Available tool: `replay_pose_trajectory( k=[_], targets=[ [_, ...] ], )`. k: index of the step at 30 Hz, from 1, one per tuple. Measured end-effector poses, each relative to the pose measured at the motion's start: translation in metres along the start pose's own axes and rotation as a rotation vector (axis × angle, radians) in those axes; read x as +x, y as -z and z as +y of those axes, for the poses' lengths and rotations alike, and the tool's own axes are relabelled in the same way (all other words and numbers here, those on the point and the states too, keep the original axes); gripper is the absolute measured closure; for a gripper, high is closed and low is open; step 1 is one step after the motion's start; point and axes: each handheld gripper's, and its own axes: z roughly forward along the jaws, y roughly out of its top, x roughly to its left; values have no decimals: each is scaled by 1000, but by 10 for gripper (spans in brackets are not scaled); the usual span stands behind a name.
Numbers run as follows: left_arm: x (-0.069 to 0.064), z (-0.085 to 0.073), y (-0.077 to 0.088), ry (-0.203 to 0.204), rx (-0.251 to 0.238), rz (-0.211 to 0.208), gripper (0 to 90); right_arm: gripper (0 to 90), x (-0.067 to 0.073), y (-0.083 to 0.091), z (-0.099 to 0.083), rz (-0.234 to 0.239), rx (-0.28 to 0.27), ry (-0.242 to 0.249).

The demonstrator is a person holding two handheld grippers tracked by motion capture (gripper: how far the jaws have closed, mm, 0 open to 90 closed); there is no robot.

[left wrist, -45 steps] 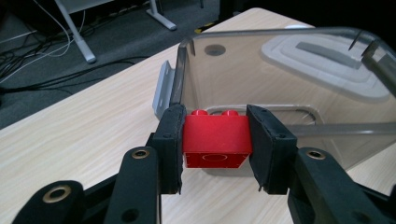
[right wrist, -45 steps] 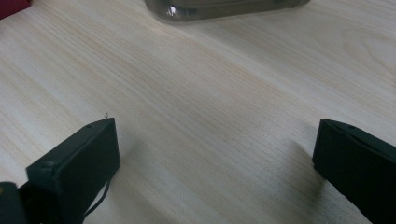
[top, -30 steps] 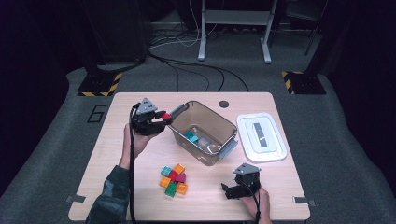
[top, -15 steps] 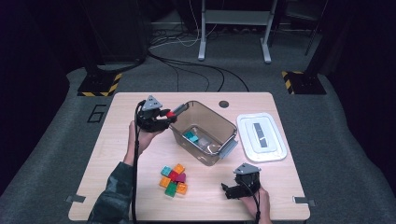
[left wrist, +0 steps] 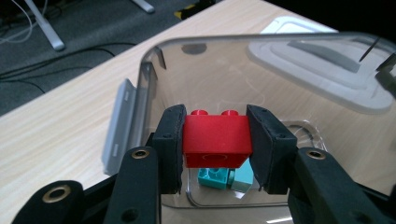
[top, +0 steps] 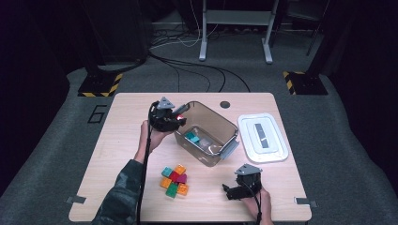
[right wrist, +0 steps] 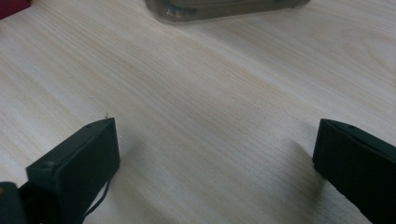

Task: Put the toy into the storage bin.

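Over the near-left rim of the clear bin (top: pixel 206 133), at roughly 10 o'clock from the table's centre, the left gripper (top: pixel 177 116) is clenched on a red brick (left wrist: pixel 216 140). In the left gripper view the brick sits squarely between the two pads, studs up, its long axis running pad to pad across the jaws. Directly below and ahead of it, toward 4 o'clock from the gripper in the high view, lies the bin floor with teal bricks (top: pixel 192 138) already resting on it.

The relation that governs the next move, in my judgement: the brick is just inside the rim line, so a short advance toward 4 o'clock and a release would drop it among the teal bricks.

The right gripper (top: pixel 231 191) rests on the table (top: pixel 117 140) at about 5 o'clock, jaws spread wide with bare wood between them, well apart from the bin. The left hand is clearly the nearer.

The loose brick cluster (top: pixel 174 180) lies at 6 o'clock; the white lid (top: pixel 262 137) at 3 o'clock.

Compared with one second ago, the left gripper has moved from outside the bin's left end to its rim; the right gripper is unchanged.
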Motion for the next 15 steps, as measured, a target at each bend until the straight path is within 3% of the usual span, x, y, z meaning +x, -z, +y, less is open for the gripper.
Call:
replay_pose_trajectory(
  k=[7,10,15],
  targets=[
    [1,0,-6,12,13,15,568,0,0,0,0,0,0,0],
    [3,-3,-4,40,5,1,416,0,0,0,0,0,0,0],
    [-2,-8,13,36,-36,8,260,0,0,0,0,-1,-1,0]
  ],
)
